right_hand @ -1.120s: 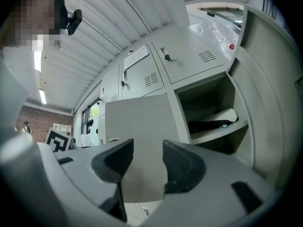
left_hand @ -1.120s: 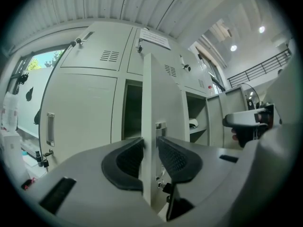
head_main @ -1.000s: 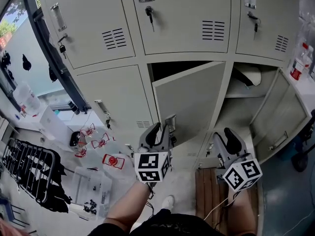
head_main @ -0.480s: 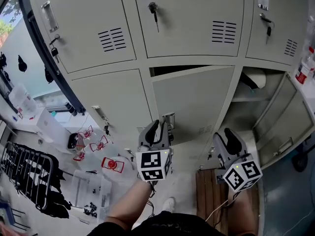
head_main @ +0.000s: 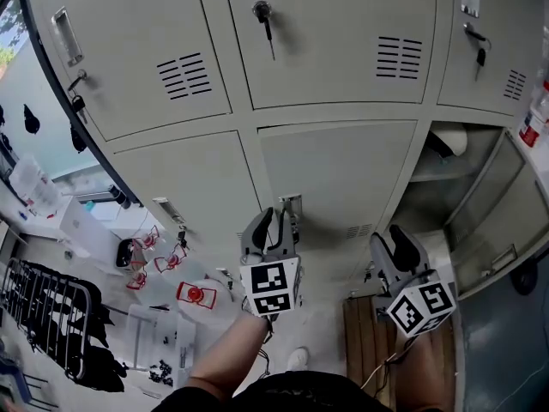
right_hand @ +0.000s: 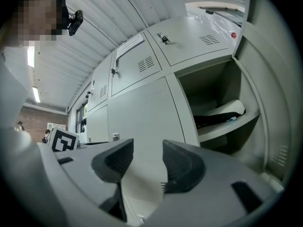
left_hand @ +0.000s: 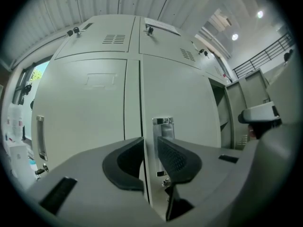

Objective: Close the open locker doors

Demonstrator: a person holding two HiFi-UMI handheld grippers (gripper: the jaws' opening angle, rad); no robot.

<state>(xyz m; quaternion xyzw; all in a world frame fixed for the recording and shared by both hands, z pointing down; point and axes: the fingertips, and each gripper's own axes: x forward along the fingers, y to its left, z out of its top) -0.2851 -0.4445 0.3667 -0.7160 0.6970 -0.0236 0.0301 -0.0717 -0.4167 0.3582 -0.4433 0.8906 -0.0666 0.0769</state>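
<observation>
Left gripper point(head_main: 273, 217) jaws stand narrowly apart, pinching nothing. Their tips are at the middle door point(head_main: 339, 174), which looks flush shut, its chrome handle point(left_hand: 163, 122) just past the right jaw. Right gripper point(head_main: 388, 237) jaws are apart and empty, and the last open door point(head_main: 493, 230) hangs well off to their right. Next move, I'd say: get the right gripper behind it and push it home.

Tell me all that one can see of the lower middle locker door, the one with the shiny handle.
The lower middle locker door is a flat panel, pale grey, apparently painted metal, with a chrome handle at its left edge and vent slits lower down. It lies flush in its frame, shut. The left gripper points at the handle, jaws apart; contact is unclear.
</observation>
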